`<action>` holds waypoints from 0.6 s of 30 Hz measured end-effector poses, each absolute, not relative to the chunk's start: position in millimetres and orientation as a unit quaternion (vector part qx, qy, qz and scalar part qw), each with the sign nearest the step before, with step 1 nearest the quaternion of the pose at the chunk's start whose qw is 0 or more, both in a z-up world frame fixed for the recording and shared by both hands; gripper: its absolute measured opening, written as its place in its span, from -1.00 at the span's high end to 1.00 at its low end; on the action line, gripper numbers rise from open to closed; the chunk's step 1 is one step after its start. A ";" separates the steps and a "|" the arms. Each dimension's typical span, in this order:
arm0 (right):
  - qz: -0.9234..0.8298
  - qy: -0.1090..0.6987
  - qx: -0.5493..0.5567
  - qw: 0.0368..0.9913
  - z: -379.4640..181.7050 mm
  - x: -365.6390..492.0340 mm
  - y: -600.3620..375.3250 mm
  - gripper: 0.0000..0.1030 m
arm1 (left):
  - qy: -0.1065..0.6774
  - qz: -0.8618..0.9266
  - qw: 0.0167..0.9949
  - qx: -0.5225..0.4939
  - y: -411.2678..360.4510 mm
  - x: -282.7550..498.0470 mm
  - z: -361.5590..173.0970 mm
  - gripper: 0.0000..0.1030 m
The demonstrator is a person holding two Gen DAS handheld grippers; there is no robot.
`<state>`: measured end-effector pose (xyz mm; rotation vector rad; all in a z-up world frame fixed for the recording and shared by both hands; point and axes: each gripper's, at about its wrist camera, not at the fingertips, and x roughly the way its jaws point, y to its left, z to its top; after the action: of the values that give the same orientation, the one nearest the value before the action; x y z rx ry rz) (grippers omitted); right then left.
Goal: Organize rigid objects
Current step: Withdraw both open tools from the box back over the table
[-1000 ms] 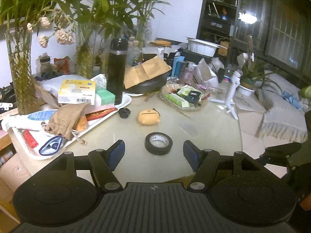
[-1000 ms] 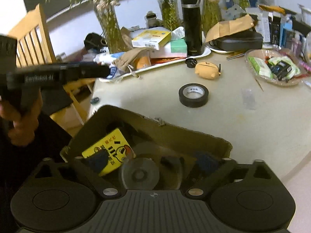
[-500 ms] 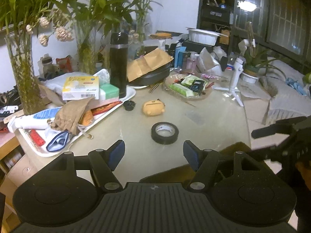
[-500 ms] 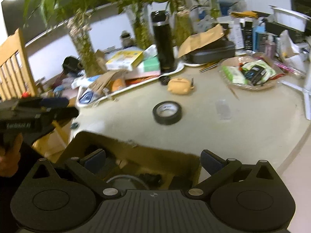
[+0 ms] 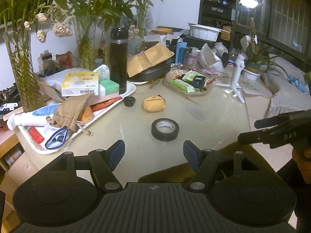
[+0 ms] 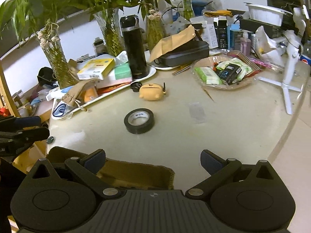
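Observation:
A black tape roll [image 5: 165, 129] lies flat on the beige table, also in the right wrist view [image 6: 139, 120]. Behind it sit a small orange case [image 5: 154, 103] [image 6: 151, 94] and a black cap [image 5: 129, 101]. A cardboard box [image 6: 134, 174] stands at the table's near edge, its rim also in the left wrist view [image 5: 229, 151]. My left gripper [image 5: 154, 152] is open and empty, short of the tape. My right gripper [image 6: 152, 160] is open and empty above the box's far rim.
A white tray [image 5: 124, 95] at left holds boxes, a black flask [image 5: 118, 60], a brown pouch and tubes. Glass vases with plants [image 5: 21, 66] stand behind. A snack basket [image 5: 188, 83] and a white tripod [image 5: 238, 68] are at right. A wooden chair [image 6: 7, 97] is at far left.
My right gripper has risen out of the box and opened wide; it now looks over the table. My left gripper has pulled back a little from the tape.

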<state>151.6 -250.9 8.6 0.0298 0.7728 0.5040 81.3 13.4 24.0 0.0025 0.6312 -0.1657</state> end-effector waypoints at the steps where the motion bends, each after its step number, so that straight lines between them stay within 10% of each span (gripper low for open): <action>1: 0.242 0.372 0.011 0.896 8.0 150.7 -251.9 -1.00 | 0.310 -0.082 0.947 0.002 11.9 82.2 24.4 -0.28; 18: 0.203 0.352 0.065 0.911 -0.6 168.6 -285.1 -1.00 | 0.316 -0.097 0.944 -0.002 -10.0 104.2 21.8 -0.28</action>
<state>168.6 -285.1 -0.6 0.1333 0.7255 0.4191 104.2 -10.0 21.8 -0.0037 0.6451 -0.1977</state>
